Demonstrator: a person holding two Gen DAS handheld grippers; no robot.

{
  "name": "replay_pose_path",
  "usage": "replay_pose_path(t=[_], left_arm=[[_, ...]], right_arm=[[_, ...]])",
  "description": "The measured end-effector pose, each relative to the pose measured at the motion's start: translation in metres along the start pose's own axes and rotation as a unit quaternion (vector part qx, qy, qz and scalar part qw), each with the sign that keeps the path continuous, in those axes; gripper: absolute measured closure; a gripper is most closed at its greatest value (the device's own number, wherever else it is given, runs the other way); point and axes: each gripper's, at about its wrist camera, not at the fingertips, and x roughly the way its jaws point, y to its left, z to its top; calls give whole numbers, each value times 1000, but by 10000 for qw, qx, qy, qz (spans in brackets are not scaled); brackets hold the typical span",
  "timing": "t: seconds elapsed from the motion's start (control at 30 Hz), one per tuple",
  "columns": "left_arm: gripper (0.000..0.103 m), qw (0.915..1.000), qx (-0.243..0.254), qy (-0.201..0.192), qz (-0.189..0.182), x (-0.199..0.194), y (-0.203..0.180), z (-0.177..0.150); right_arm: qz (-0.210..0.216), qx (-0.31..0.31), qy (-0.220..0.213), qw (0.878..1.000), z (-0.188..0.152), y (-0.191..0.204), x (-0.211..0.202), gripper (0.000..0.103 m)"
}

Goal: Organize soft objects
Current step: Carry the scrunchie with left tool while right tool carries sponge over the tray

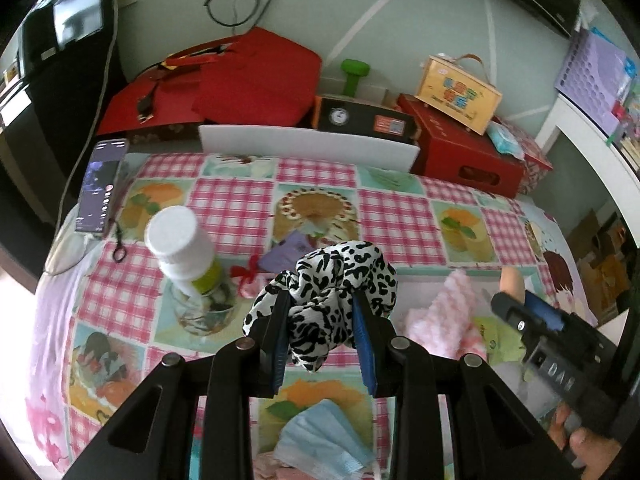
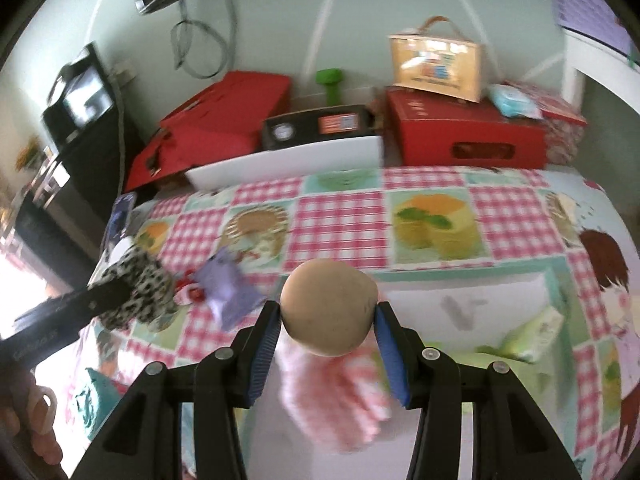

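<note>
Left tool (image 1: 322,320): clamped on black-and-white scrunchie (image 1: 340,280), lifted above bench (image 1: 240,200) | Right tool (image 2: 326,326): gripping tan ball (image 2: 329,306), above pink cloth (image 2: 340,396) | Blue face mask (image 1: 320,436) lies on bench

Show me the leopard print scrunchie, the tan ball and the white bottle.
leopard print scrunchie (image 1: 340,276), left wrist view, its upper folds.
tan ball (image 2: 328,306), right wrist view, its front face.
white bottle (image 1: 176,232), left wrist view, its cap.
</note>
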Motion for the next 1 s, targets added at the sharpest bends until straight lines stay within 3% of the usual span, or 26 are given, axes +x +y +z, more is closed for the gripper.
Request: replay_pose_path(t=[0.27,0.47,0.77,1.0], left_arm=[[72,9990,242,145,-336,18,-33,-3],[72,9975,185,251,-633,46,-53,-6],[72,9973,-31,341,-648,84,-56,-10],[72,9964,294,419,-682,96,-77,-16]], right_arm=[[-448,397,-20,9982,2,-48,-4,52],[-516,585,86,9969,-3,-68,0,52],[-507,692,300,9959,-8,-79,17,52],[-591,774,476,9941,-12,-88,27,52]])
